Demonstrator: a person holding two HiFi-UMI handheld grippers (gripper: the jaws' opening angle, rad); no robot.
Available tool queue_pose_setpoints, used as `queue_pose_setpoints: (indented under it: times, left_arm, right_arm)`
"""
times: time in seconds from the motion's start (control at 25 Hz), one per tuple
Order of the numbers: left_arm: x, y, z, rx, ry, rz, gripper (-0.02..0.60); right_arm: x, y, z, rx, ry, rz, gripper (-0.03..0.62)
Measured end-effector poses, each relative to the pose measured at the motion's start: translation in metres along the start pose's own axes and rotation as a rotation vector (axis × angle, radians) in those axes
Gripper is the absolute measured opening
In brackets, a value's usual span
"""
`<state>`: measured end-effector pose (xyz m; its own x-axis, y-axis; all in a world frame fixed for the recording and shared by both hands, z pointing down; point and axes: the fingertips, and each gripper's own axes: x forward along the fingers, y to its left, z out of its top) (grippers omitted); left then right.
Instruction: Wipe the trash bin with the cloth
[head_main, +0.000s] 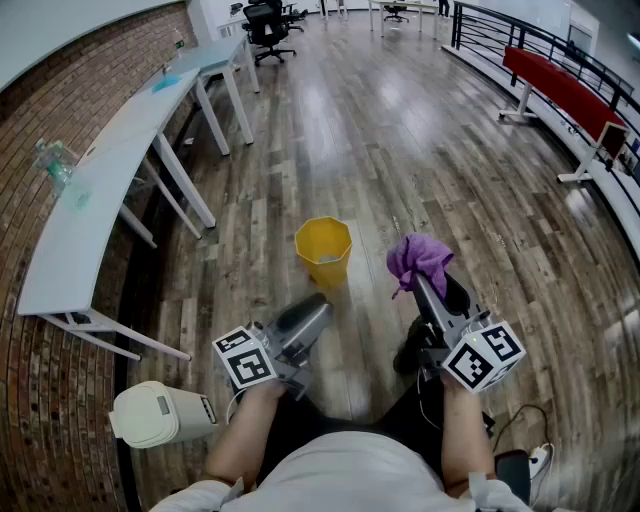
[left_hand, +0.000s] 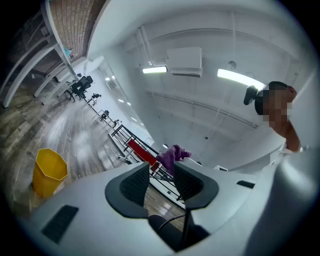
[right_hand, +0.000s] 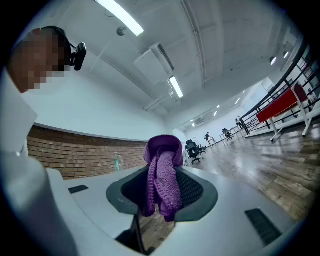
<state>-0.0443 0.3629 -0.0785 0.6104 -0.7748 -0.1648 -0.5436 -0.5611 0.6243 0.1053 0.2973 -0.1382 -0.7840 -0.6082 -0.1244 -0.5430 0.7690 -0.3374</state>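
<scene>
A small yellow trash bin (head_main: 323, 249) stands upright on the wooden floor ahead of me; it also shows low at the left of the left gripper view, as the yellow bin (left_hand: 48, 171). My right gripper (head_main: 425, 283) is shut on a purple knitted cloth (head_main: 418, 259), held in the air to the right of the bin and apart from it. The cloth (right_hand: 162, 180) hangs bunched between its pads. My left gripper (head_main: 308, 322) is open and holds nothing, just short of the bin; the purple cloth (left_hand: 172, 156) shows beyond its jaws.
A long white table (head_main: 110, 170) runs along the brick wall at the left. A white lidded bin (head_main: 160, 413) sits at my lower left. A red bench (head_main: 563, 90) and black railing (head_main: 520, 35) lie at the right, office chairs (head_main: 266, 25) far back.
</scene>
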Motion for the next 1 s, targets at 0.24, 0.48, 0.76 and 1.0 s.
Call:
queue_pose_setpoints:
  times: [0.24, 0.48, 0.76, 1.0]
  left_arm:
    - [-0.024, -0.009, -0.003, 0.013, -0.028, 0.028, 0.149]
    - [-0.063, -0.025, -0.014, 0.026, -0.057, 0.086, 0.149]
    - [-0.077, -0.044, -0.024, 0.053, -0.058, 0.102, 0.149]
    - [-0.068, -0.037, -0.024, 0.055, -0.031, 0.106, 0.149]
  right_arm:
    - [-0.017, 0.015, -0.005, -0.082, 0.019, -0.033, 0.126]
    - [-0.036, 0.04, -0.022, -0.081, 0.052, -0.02, 0.126]
    - [-0.051, 0.047, -0.028, -0.064, 0.059, -0.047, 0.126]
    - [-0.043, 0.033, -0.026, -0.013, 0.047, -0.08, 0.124]
